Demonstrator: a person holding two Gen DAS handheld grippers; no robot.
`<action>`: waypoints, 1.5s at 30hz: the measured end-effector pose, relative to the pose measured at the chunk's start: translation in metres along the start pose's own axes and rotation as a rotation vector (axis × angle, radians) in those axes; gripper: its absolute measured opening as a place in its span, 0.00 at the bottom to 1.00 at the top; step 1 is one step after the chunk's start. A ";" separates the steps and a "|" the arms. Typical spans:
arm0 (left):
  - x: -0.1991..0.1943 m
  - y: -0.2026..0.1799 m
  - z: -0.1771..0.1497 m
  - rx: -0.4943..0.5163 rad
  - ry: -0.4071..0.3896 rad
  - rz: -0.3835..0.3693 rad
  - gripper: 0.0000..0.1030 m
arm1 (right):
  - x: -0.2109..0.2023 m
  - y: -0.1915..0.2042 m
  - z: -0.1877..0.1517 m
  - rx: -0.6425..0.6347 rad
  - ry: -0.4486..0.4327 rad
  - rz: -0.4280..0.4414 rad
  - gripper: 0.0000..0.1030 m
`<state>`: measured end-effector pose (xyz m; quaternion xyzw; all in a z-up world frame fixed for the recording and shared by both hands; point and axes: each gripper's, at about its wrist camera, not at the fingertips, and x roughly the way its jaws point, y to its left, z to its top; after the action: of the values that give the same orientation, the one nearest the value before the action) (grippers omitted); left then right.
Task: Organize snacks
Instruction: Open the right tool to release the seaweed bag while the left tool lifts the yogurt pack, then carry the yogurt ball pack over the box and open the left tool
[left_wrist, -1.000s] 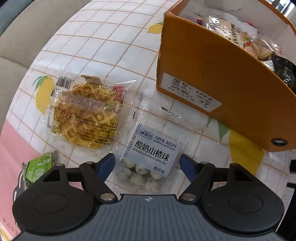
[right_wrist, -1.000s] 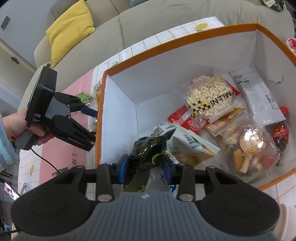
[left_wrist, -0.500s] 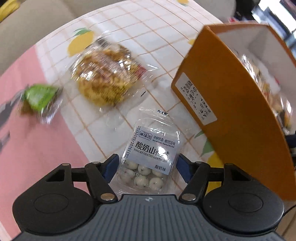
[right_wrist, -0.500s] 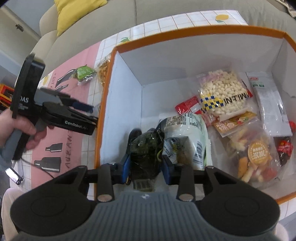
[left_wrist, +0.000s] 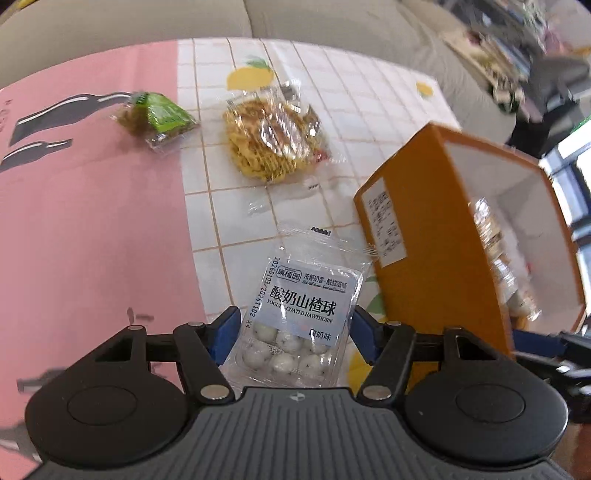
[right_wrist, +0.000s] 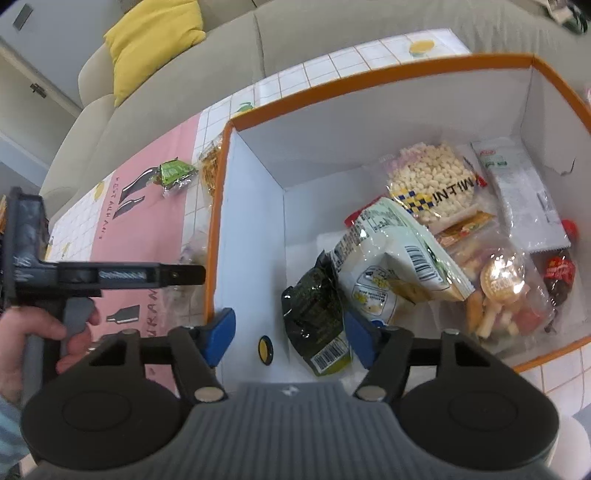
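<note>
Left gripper (left_wrist: 291, 328) closing on yogurt ball pack (left_wrist: 295, 317); right gripper (right_wrist: 288, 334) opening, seaweed pack (right_wrist: 314, 317) between, box (right_wrist: 218, 236) at nine o'clock.

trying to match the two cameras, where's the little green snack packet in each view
Left wrist view: the green packet lies upper left on the pink part of the cloth, left of the yellow noodle pack.
Right wrist view: it shows small at left of centre, on the pink strip, outside the box's left wall.
Shared landmark: the orange box.
</note>
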<state>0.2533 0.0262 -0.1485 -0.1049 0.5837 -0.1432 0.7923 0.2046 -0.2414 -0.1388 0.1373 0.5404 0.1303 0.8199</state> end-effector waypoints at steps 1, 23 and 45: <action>-0.005 -0.002 -0.002 -0.010 -0.016 -0.006 0.71 | -0.001 0.002 -0.001 -0.004 -0.012 -0.011 0.64; -0.071 -0.145 0.032 0.162 -0.163 -0.147 0.71 | -0.053 -0.005 0.003 -0.041 -0.213 -0.115 0.82; 0.019 -0.203 0.031 0.406 0.064 0.064 0.71 | -0.056 -0.033 -0.005 -0.026 -0.169 -0.237 0.83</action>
<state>0.2673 -0.1710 -0.0887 0.0800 0.5707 -0.2359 0.7824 0.1812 -0.2917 -0.1052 0.0724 0.4801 0.0275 0.8738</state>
